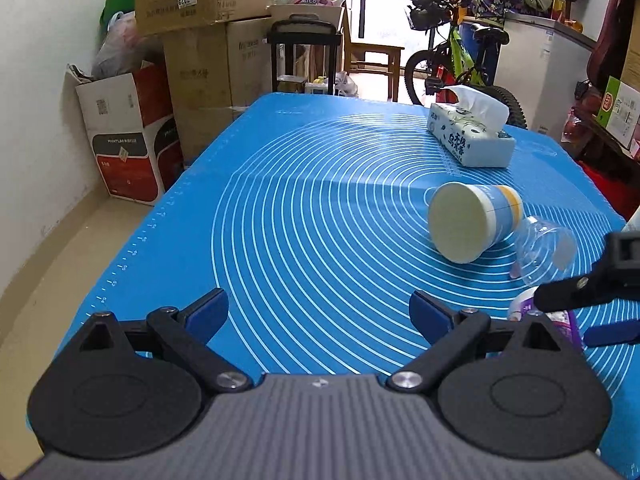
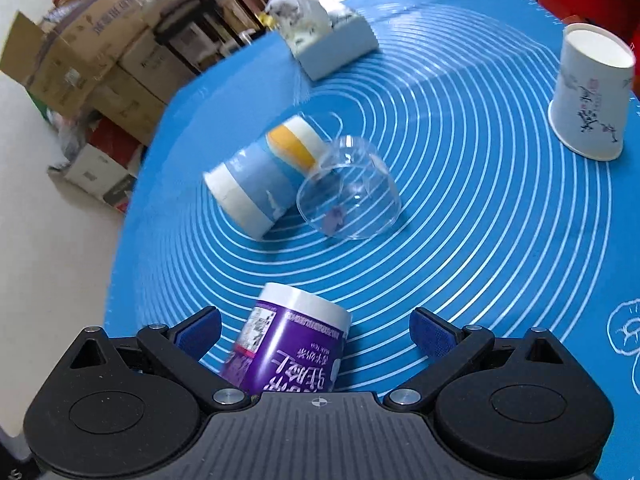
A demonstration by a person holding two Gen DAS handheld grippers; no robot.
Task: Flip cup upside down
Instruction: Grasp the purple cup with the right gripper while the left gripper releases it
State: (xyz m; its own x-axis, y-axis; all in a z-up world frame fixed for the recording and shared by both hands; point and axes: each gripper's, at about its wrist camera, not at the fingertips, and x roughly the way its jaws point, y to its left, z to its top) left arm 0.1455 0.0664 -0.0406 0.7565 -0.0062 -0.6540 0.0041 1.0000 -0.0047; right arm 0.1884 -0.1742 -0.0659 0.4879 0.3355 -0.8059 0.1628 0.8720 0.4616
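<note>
A purple cup (image 2: 288, 344) with a white base stands upside down between the open fingers of my right gripper (image 2: 316, 334), with gaps on both sides; a part of it shows in the left wrist view (image 1: 560, 320). A blue, white and yellow paper cup (image 1: 472, 220) (image 2: 264, 176) lies on its side on the blue mat. A clear plastic cup (image 2: 348, 196) (image 1: 544, 252) lies on its side next to it. A white cup with ink drawings (image 2: 588, 96) stands upside down at the far right. My left gripper (image 1: 320, 316) is open and empty over the mat.
A tissue box (image 1: 472, 136) (image 2: 332, 44) sits at the far side of the blue mat (image 1: 300, 200). Cardboard boxes (image 1: 200, 40), a black cart and a bicycle (image 1: 456, 56) stand beyond the table. The right gripper's arm (image 1: 592, 284) shows at the right edge.
</note>
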